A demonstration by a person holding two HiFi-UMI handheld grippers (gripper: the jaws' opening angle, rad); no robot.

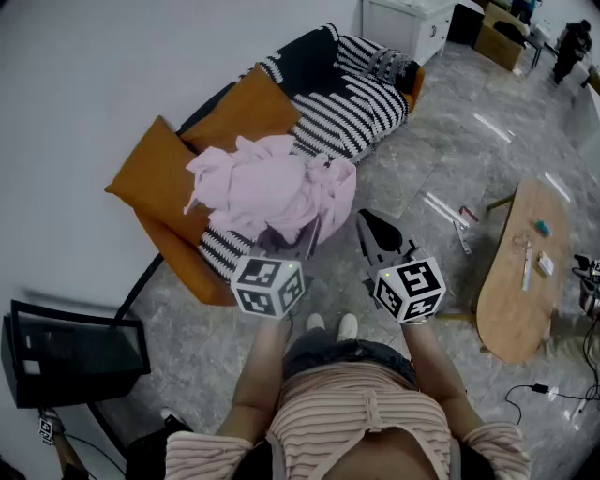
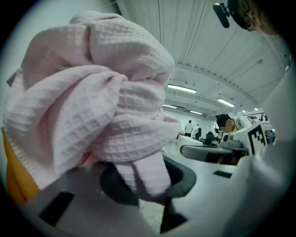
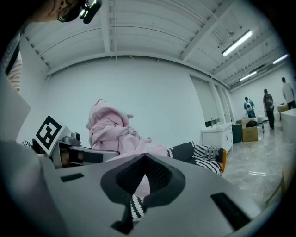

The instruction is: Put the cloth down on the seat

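A pink waffle-weave cloth (image 1: 272,192) is bunched up over the seat (image 1: 352,117), a low sofa with orange cushions (image 1: 164,183) and a black-and-white striped cover. My left gripper (image 1: 302,242) points up into the cloth's near edge. In the left gripper view a fold of the cloth (image 2: 97,102) is pinched where the left gripper (image 2: 148,185) closes. I cannot tell whether the bundle rests on the seat. My right gripper (image 1: 366,223) hovers just right of the cloth, shut and empty. The right gripper view shows the right gripper (image 3: 144,178) with the cloth (image 3: 111,129) beyond it.
An oval wooden table (image 1: 525,272) with small items stands on the marble floor at the right. A black framed panel (image 1: 75,352) leans at the lower left. A white cabinet (image 1: 408,23) stands behind the sofa. Cables (image 1: 539,389) trail at the lower right. People stand far off.
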